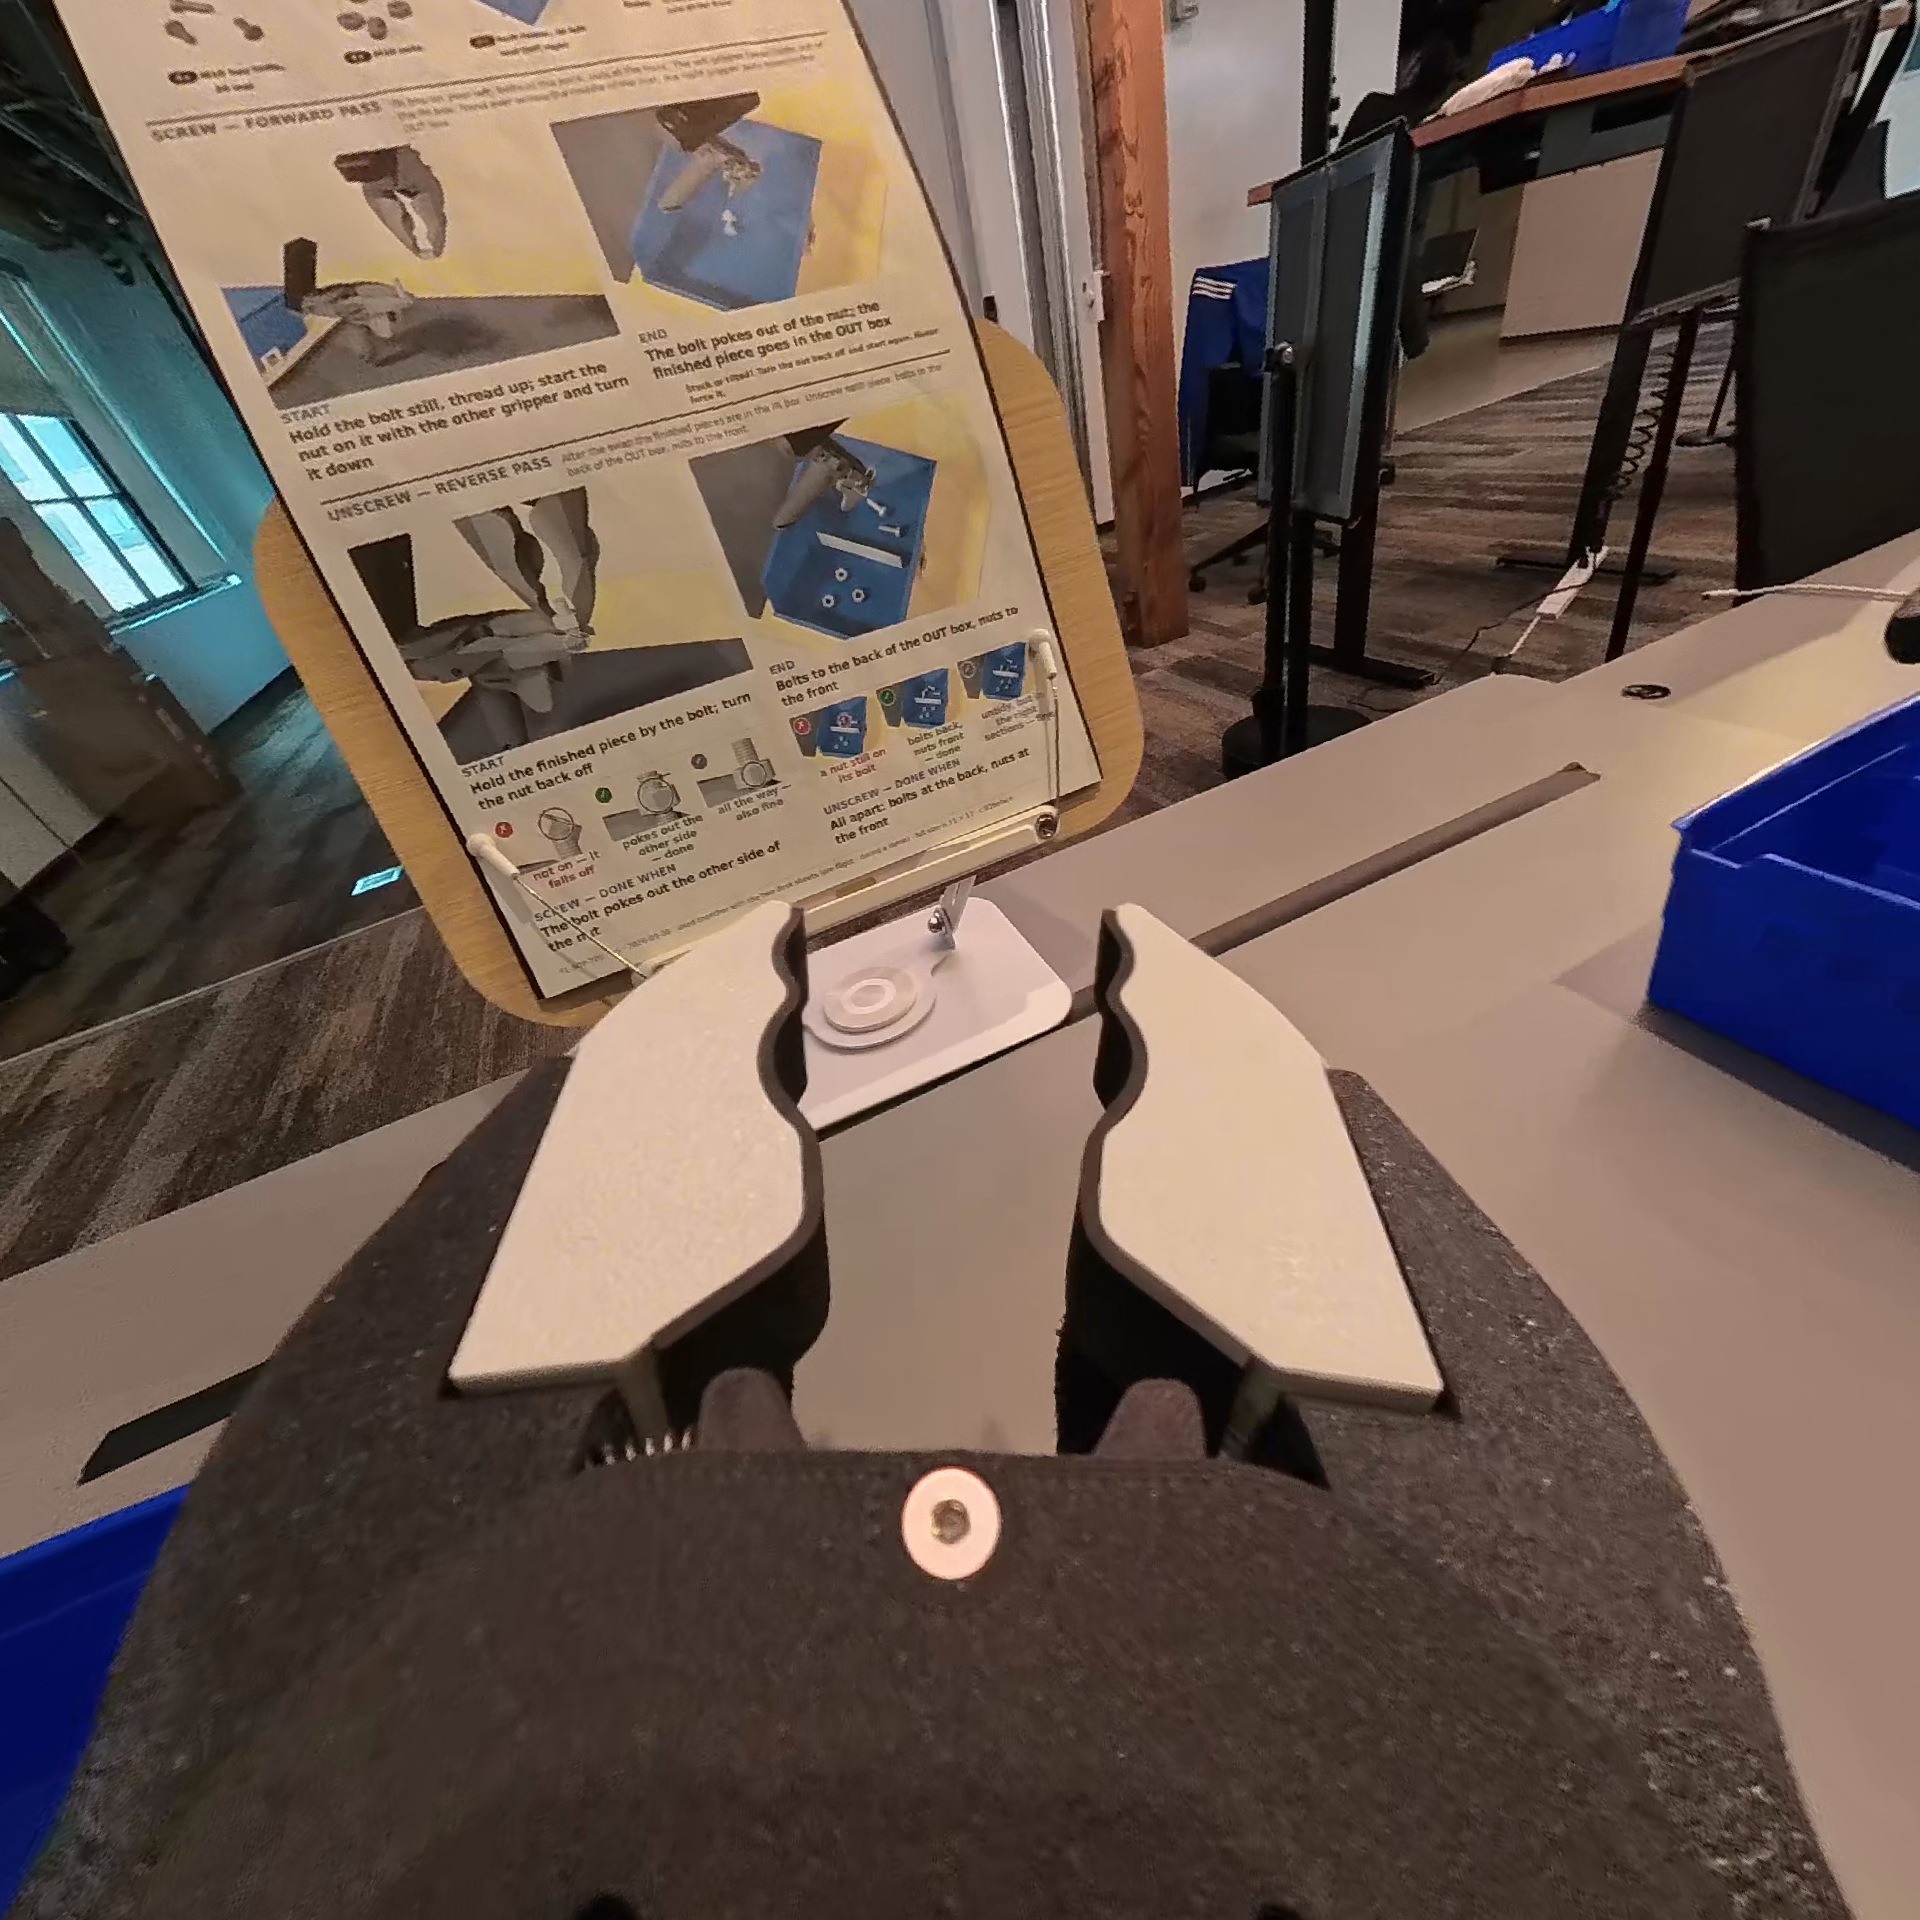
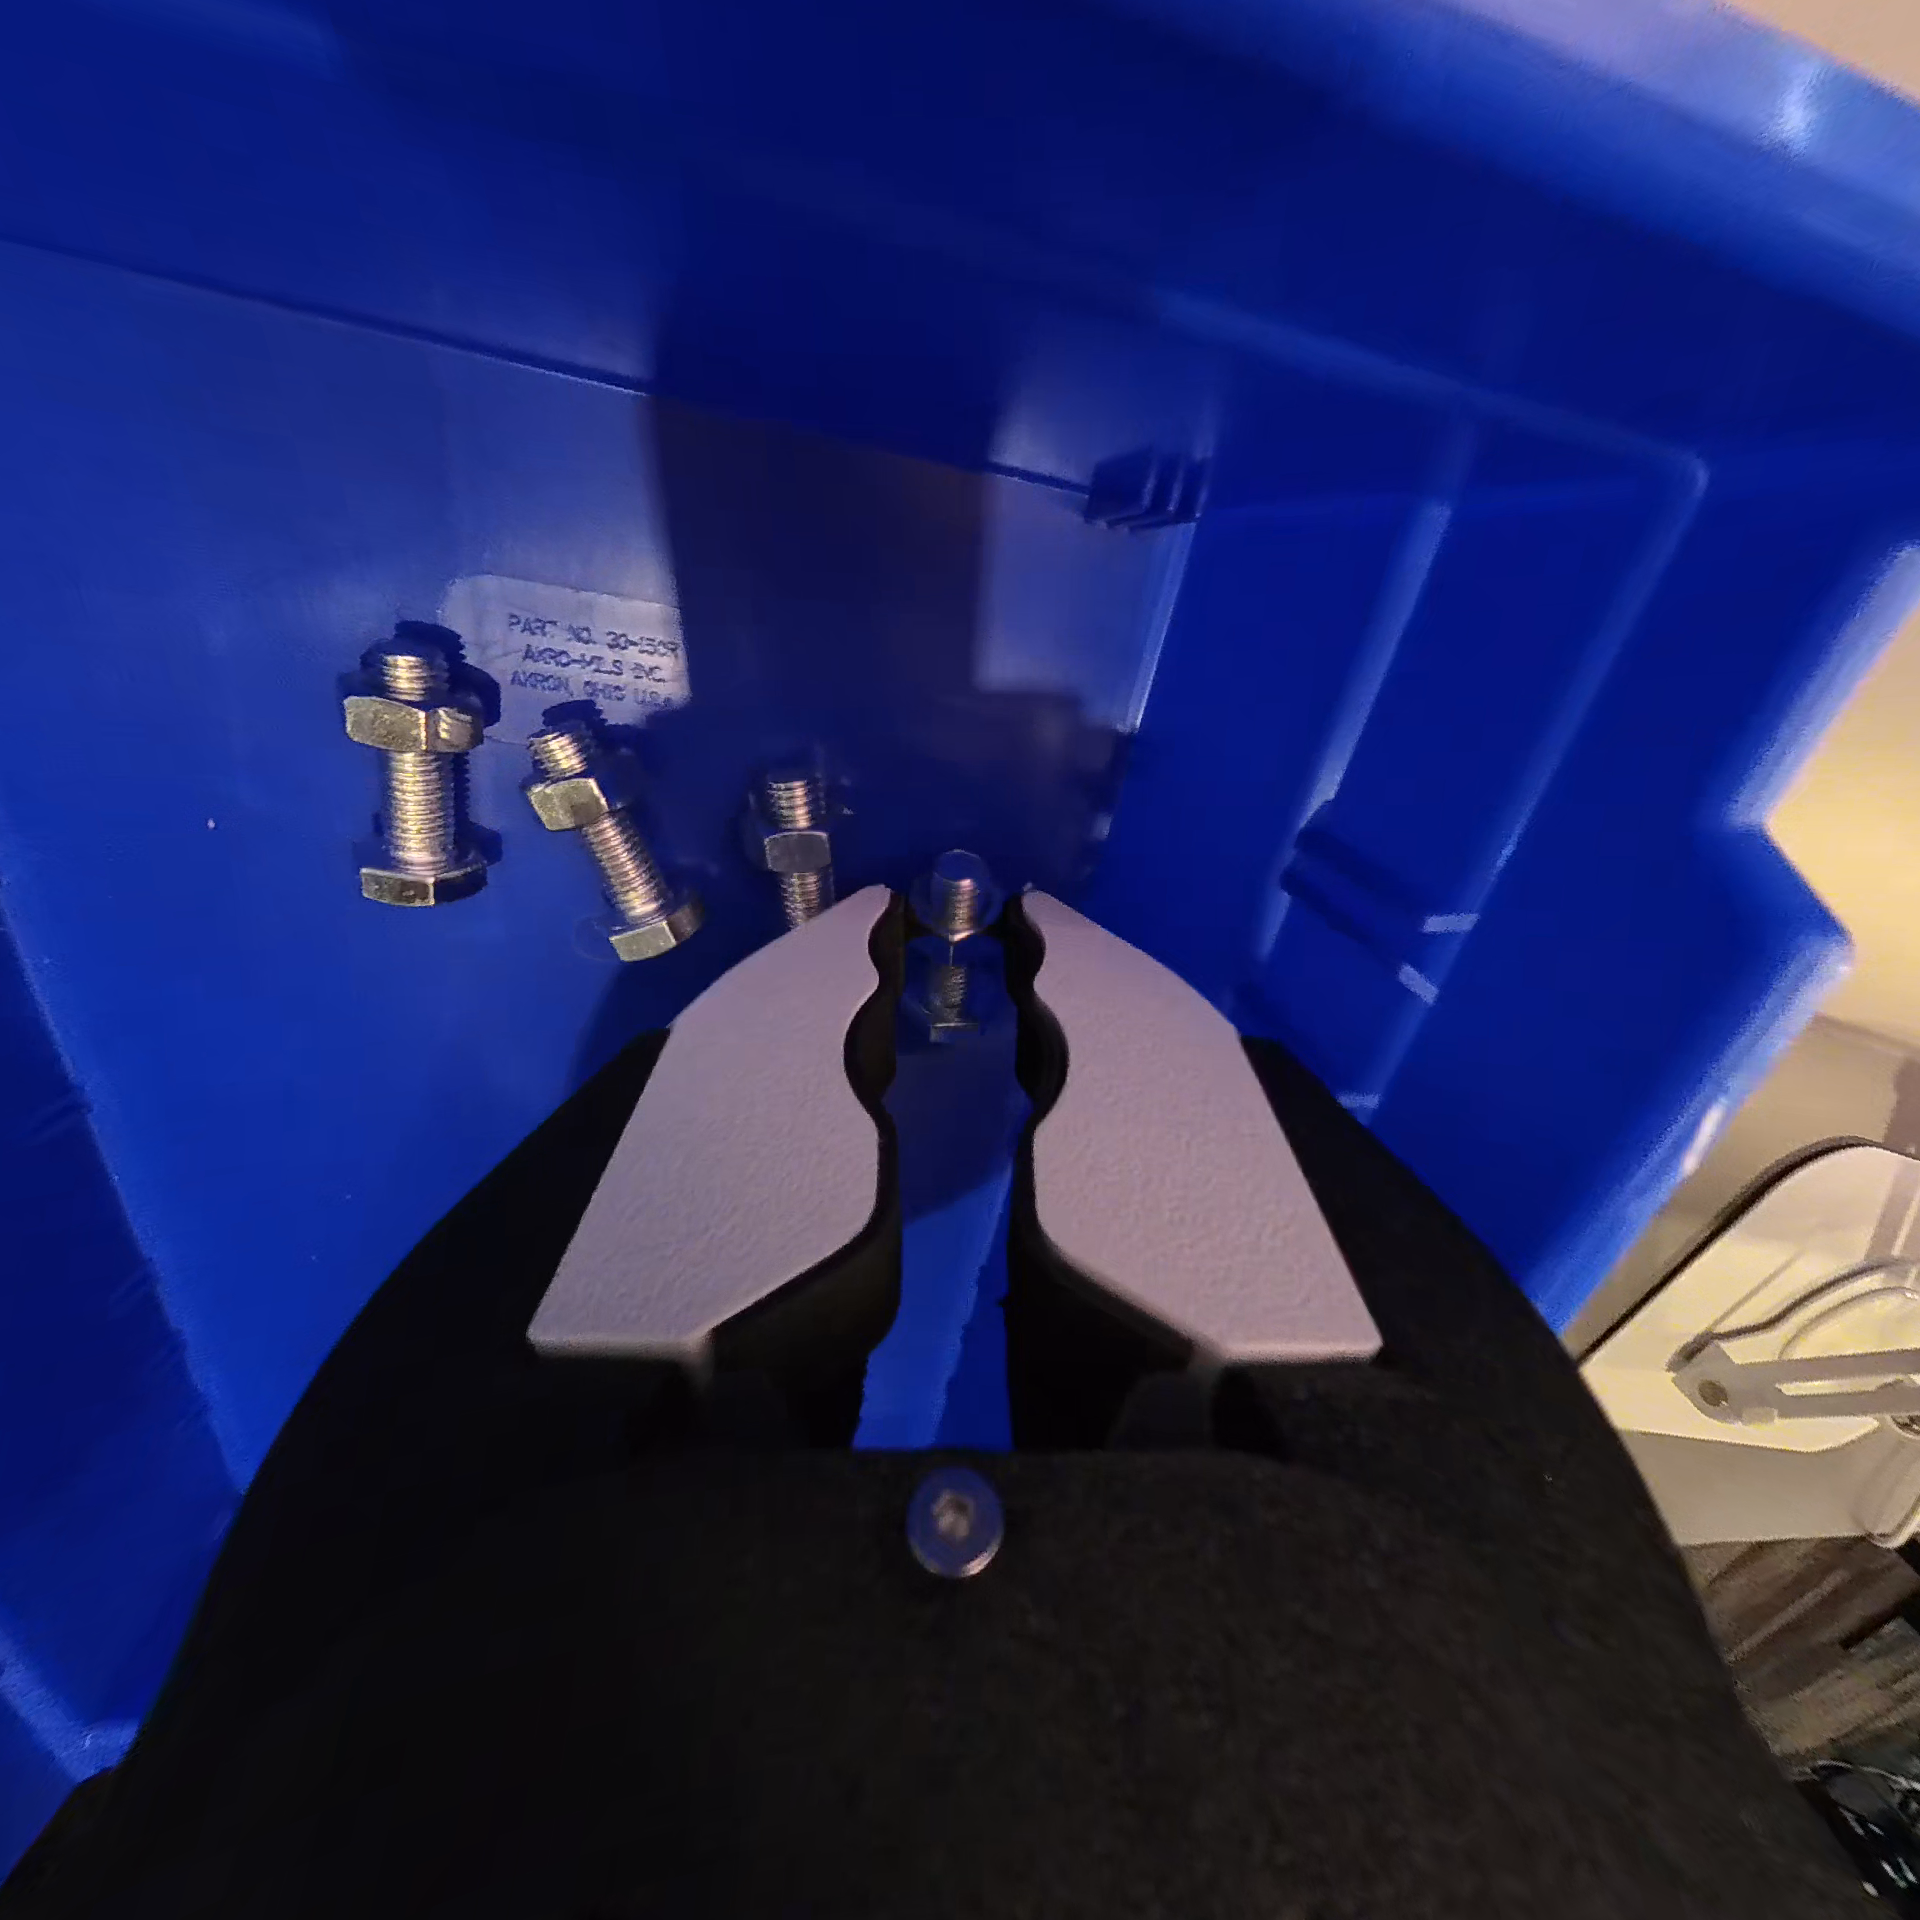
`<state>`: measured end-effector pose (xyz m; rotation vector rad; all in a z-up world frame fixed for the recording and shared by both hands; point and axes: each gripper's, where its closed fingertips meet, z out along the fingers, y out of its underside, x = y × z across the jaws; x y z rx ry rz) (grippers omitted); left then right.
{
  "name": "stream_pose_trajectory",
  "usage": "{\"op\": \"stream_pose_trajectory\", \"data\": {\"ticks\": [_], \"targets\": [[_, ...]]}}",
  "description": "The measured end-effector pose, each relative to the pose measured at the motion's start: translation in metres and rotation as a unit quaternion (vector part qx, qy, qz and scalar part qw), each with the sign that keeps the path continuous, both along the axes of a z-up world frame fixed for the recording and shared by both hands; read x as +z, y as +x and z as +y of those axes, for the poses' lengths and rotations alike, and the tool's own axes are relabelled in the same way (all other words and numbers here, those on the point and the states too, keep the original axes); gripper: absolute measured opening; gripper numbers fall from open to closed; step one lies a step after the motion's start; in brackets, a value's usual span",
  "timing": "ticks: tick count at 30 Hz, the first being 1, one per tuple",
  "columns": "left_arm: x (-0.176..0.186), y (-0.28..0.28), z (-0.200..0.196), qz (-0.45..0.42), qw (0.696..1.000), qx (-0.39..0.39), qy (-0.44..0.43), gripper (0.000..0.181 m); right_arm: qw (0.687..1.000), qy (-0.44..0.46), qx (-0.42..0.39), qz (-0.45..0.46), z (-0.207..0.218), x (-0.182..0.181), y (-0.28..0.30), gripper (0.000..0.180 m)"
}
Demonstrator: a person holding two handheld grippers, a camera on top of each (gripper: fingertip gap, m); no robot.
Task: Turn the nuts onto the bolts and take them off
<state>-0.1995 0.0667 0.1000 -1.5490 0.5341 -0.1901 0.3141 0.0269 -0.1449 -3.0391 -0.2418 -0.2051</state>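
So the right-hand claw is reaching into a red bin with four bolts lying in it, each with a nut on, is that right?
Nearly. The bin is blue, not red, as the right wrist view shows. The rest holds: the right gripper reaches into it, its tips either side of one small nutted bolt, with three more nutted bolts lying on the bin floor to its left.

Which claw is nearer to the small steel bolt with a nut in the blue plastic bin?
Right. The right claw brackets the small steel bolt; the left claw hangs open above the grey table.
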Motion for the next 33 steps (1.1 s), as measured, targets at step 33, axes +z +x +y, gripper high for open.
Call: {"op": "stream_pose_trajectory", "data": {"ticks": [33], "targets": [[0.013, -0.049, 0.013, -0.027, 0.999, 0.039, -0.017, 0.054, 0.893, 0.425, 0.144, 0.043, -0.006, 0.219, -0.147, 0.011]]}}
